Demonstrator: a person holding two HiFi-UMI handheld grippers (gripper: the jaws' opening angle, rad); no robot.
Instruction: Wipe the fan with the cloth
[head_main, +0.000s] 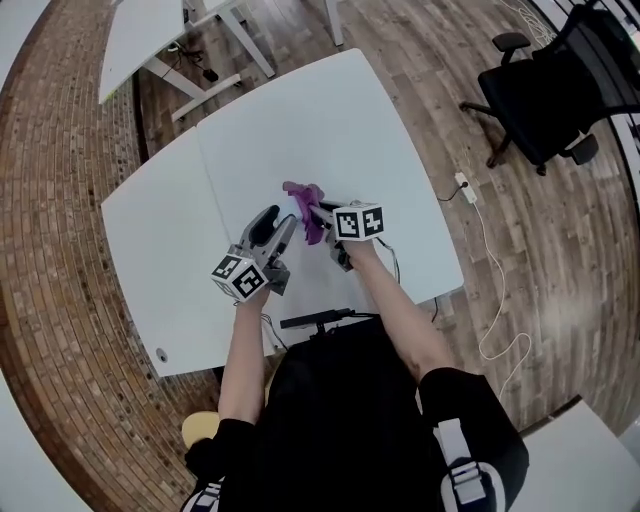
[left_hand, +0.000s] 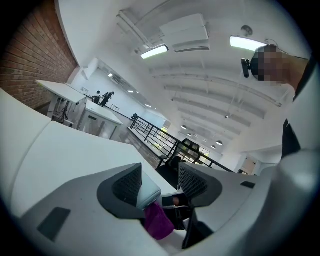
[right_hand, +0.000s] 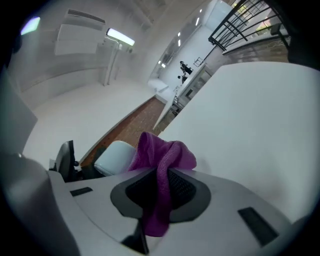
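**Rub the fan softly and hold it firm**

The right tongs (right_hand: 159, 187) are clenched on the purple cloth (right_hand: 162, 152); a soft fold sticks out past the tips, and a tail hangs down behind. The left tongs (left_hand: 160, 186) have the small pale fan (left_hand: 149, 194) between them; it sits snug on one pad, with a thin gap by the other, so I think the hold is light. The cloth is just beside the fan; both are over the white bench (head_main: 300, 120), on the side nearest the person. The wiping looks under way. To do it well, press the soft fold on the fan, not the hard tips; rub in short strokes; hold the left tongs steady so the fan does not slip; turn the fan to reach every side.
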